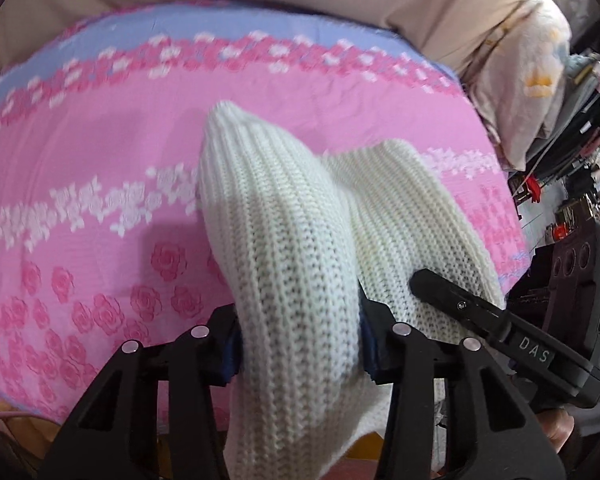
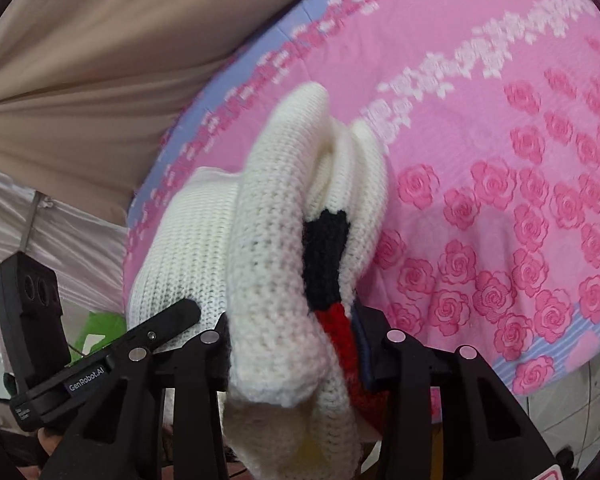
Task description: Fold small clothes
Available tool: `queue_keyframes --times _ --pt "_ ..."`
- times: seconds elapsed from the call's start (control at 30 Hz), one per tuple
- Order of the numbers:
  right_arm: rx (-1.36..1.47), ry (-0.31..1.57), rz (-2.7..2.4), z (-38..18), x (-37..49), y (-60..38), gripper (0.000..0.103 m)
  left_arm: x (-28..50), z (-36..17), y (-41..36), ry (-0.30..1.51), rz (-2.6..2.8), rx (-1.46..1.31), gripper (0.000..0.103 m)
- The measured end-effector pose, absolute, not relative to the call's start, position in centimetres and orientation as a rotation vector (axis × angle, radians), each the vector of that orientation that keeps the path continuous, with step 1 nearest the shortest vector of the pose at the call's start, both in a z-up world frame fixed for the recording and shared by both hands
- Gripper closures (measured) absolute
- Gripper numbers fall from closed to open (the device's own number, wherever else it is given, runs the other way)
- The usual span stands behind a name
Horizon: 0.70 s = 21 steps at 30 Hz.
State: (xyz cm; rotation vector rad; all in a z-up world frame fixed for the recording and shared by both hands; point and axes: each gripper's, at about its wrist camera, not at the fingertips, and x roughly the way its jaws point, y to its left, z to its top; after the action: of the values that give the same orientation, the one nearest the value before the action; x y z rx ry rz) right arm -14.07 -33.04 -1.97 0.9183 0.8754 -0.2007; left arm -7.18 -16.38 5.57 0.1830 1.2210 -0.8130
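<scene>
Both claws are clamping one white knit sweater for me: left gripper pinching a bunched fold, right gripper pinching beside the black-and-red patch. Sweater is draping ahead of both, over the pink rose-print sheet.

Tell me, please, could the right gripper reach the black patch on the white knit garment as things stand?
Probably not: the right gripper is itself shut on the white knit garment, so reaching the black patch means letting go first.

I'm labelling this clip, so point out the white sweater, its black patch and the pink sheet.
sweater (image 1: 284, 240), left wrist view, ribbed fold.
black patch (image 2: 326, 256), right wrist view, its middle.
sheet (image 1: 80, 152), left wrist view, bare pink area.
</scene>
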Motion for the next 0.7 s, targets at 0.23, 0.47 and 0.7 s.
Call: queue_keyframes --times 0.23,0.47,0.7 --pt "0.876 0.691 -0.219 4.8 -16.3 -33.4 0.064 -8.1 11.8 -16.5 1.079 -0.909 0.149 0.060" --pt "0.724 0.481 -0.214 13.2 -16.8 -32.1 0.064 -8.2 20.2 -15.4 0.864 -1.002 0.074 0.061" --pt "0.520 0.222 -0.107 23.2 -15.4 -29.0 0.064 -6.8 29.2 -10.8 0.595 -1.026 -0.001 0.060"
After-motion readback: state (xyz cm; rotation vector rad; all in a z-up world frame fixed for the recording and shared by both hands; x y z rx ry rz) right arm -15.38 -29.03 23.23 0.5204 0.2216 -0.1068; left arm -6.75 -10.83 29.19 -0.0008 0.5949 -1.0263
